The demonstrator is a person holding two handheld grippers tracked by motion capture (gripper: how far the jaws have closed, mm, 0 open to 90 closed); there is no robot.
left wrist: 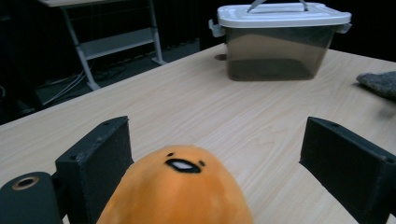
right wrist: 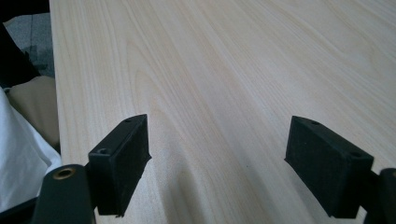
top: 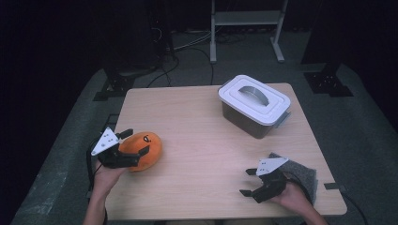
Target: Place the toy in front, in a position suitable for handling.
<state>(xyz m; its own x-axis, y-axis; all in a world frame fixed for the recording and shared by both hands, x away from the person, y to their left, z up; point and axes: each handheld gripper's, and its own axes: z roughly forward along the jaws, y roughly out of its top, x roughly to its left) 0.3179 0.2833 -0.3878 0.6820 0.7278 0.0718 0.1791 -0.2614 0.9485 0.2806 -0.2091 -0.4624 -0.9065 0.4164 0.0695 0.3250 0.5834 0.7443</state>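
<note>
So, quick rundown, left to right:

Left gripper (top: 133, 149): jaws spread around the orange egg-face plush (top: 142, 149), one on each side. In the left gripper view a clear gap on the right jaw, left jaw just beside the plush (left wrist: 180, 191); doesn't look squeezed yet, so released rather than clamped.

Left hand pose: forearm coming up from the bottom-left corner, gripper roughly level, pointed across the table (top: 197, 136) toward the box.

Plush location: near the left edge of the table, little face pointing away from the person, sitting on the wood or barely off it, can't tell which.

Middle of table: bare wood.

Storage box (top: 254, 104): far right part of the table, white lid with handle on and apparently latched, dark see-through walls, well apart from the plush.

Right gripper (top: 253, 183): jaws wide apart, nothing between them, just wood grain in the right gripper view (right wrist: 219, 154).

Right hand pose: near the front-right edge, gripper pointing left across the table, hand resting by the grey felt cloth (top: 302, 176).

Progress guess: early days. Plush bracketed but not properly grabbed, box not opened. Probably left: close on plush, get lid off, drop plush in.
</note>
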